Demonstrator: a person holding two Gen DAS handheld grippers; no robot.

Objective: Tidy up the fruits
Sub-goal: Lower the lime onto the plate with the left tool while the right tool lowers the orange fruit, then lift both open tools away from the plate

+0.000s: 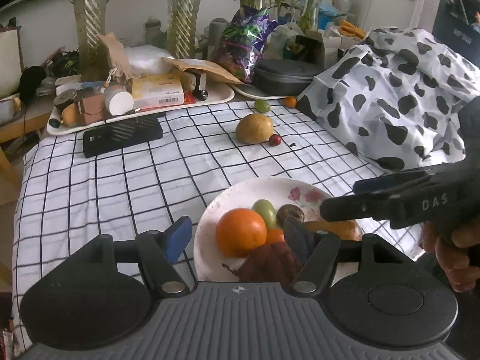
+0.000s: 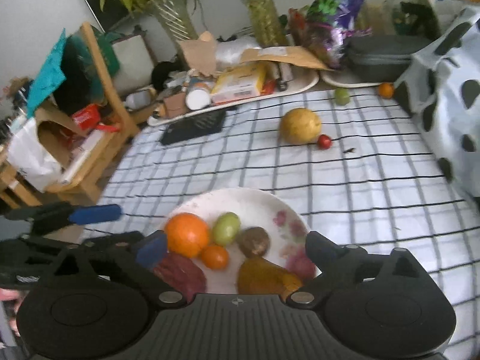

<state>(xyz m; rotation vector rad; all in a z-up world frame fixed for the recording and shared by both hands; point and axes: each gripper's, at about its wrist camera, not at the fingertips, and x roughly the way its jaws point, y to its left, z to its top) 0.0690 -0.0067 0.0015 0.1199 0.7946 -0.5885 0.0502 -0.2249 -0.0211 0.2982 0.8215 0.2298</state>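
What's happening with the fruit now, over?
Both claws open, empty. Plate holds several fruits. Yellow fruit, red berry not yet collected. Path clear.

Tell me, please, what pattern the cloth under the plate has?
The cloth is white with a dark grid of lines, clearest in the left wrist view.

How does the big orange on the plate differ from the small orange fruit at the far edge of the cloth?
The big orange is far larger than the small orange fruit. The big orange sits on the plate among other fruit; the small orange fruit lies alone on the checked cloth beside the spotted fabric. Both are round and orange.
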